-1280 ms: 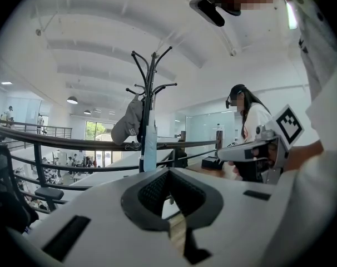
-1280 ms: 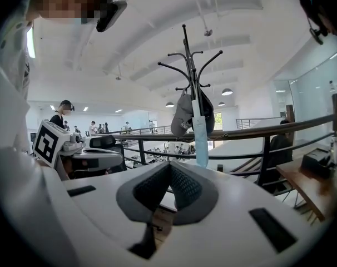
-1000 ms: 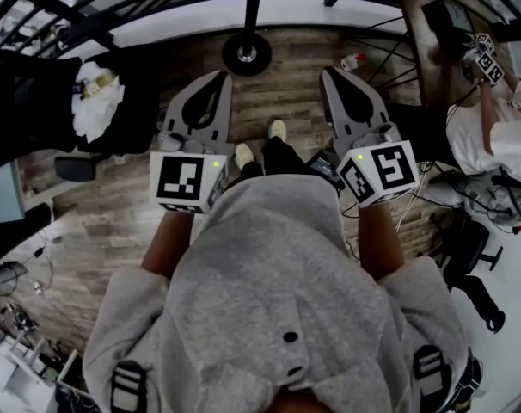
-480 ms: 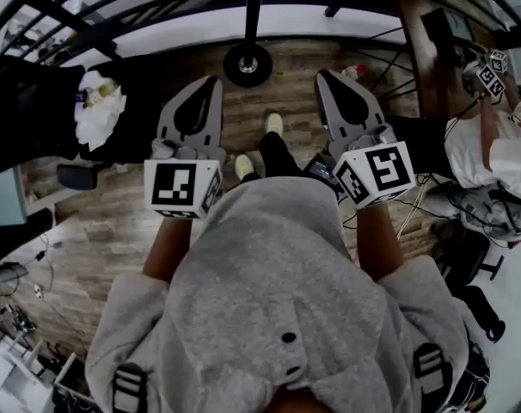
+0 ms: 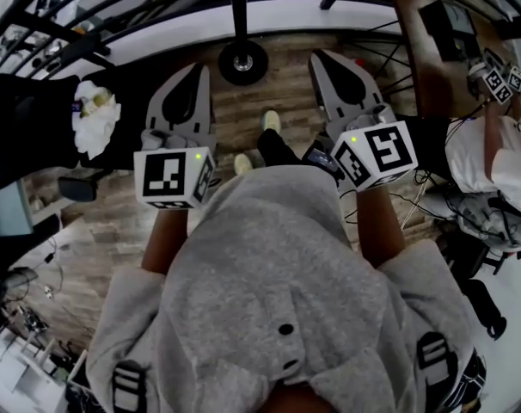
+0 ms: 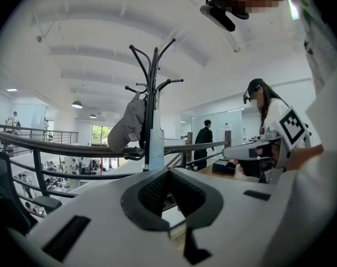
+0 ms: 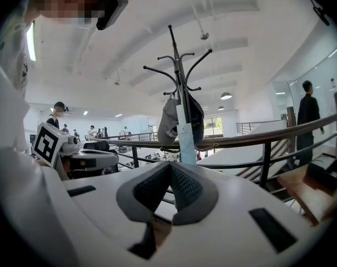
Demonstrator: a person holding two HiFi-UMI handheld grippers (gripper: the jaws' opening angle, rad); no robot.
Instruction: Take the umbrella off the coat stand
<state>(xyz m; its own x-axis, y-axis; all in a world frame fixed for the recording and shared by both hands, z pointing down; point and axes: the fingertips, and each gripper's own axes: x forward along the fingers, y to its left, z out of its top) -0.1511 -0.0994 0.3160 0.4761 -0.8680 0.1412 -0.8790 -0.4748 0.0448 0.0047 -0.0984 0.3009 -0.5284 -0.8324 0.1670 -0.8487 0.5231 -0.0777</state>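
A black coat stand (image 6: 152, 88) rises ahead of me by a railing; its round base (image 5: 242, 61) is on the wood floor. A folded light-blue umbrella (image 6: 156, 149) hangs along the pole beside a grey cap (image 6: 128, 128). The right gripper view shows the same umbrella (image 7: 185, 141) and cap (image 7: 168, 121). My left gripper (image 5: 194, 69) and right gripper (image 5: 319, 57) are held level on either side of the base and point at the stand, well short of it. Both are shut with nothing between the jaws.
A dark metal railing (image 6: 74, 149) runs behind the stand. At the left, a black chair holds a white cloth (image 5: 93, 114). Another person (image 5: 501, 144) with marker cubes stands at the right by a wooden desk (image 5: 432, 50), with cables on the floor.
Both grippers have moved forward toward the stand's base, along with my feet. Their jaws stay shut.
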